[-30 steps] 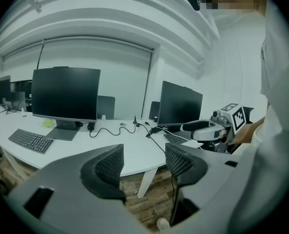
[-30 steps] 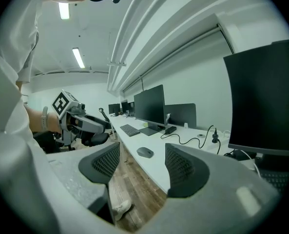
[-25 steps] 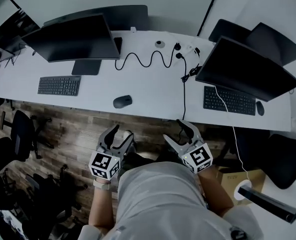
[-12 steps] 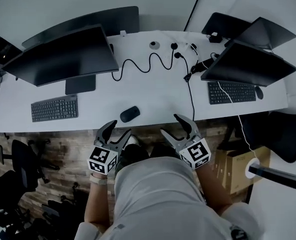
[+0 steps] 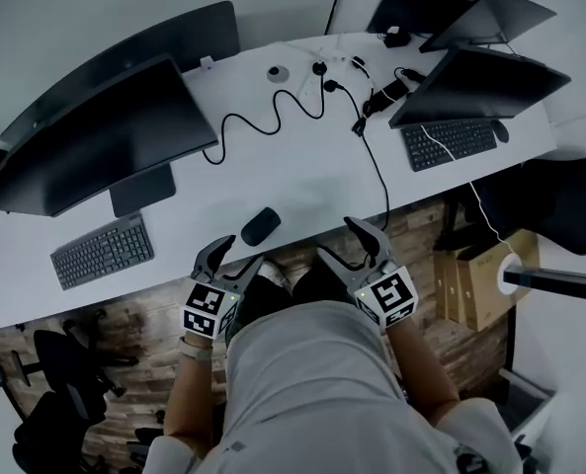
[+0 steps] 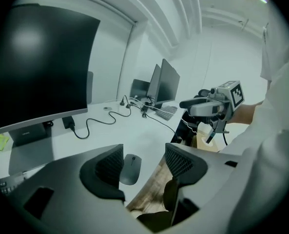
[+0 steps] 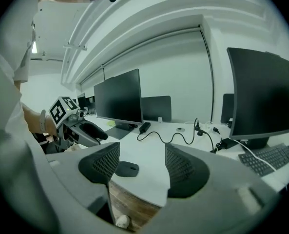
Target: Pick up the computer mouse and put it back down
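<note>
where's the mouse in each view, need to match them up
Head view: mouse at centre, near the front edge of the desk.
Left gripper view: low centre, by the desk's edge.
Right gripper view: low, left of centre.
Shared landmark: the wavy black cable beyond it.

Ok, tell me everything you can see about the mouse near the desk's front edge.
The mouse is dark and rounded, plastic by its look, with a small scroll wheel on top. No cable shows. It lies flat on the white desk near the front edge, untouched; the open left claw sits just short of it.
</note>
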### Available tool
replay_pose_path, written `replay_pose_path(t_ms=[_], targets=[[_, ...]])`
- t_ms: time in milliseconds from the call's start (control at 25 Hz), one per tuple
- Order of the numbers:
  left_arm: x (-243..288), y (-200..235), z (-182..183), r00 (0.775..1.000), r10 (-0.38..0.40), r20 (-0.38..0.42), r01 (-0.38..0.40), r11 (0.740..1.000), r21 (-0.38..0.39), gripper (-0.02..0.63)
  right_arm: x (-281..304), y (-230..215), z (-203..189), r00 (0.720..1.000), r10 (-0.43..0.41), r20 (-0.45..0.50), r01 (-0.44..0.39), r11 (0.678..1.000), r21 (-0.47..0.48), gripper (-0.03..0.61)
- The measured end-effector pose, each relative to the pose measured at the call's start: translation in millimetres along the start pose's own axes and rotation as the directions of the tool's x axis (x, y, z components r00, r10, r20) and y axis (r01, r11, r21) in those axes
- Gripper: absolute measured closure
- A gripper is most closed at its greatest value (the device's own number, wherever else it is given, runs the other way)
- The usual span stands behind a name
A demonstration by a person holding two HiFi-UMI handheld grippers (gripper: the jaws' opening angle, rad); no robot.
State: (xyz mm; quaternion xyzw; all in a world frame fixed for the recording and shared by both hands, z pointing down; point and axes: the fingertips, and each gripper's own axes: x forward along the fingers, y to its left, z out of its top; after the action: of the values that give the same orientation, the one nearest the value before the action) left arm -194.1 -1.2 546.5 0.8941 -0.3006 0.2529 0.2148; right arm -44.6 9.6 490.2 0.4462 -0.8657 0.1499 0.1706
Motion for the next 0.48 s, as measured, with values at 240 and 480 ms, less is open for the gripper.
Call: replay_pose_path(t_ms=[240, 480], targets=[[23, 8, -20, 0.993, -0.053, -0.105, 0.058, 0.997, 0.044, 0.35, -6, 5, -18, 0.997, -0.077, -0.027, 0.078, 0.995, 0.066, 0.29], [50, 13, -38, 0.972, -0.079, -0.221, 0.103, 0.989, 0.101, 0.35, -20, 5, -37, 0.988, -0.145, -0.052, 0.15, 0.981, 0.126, 0.29]])
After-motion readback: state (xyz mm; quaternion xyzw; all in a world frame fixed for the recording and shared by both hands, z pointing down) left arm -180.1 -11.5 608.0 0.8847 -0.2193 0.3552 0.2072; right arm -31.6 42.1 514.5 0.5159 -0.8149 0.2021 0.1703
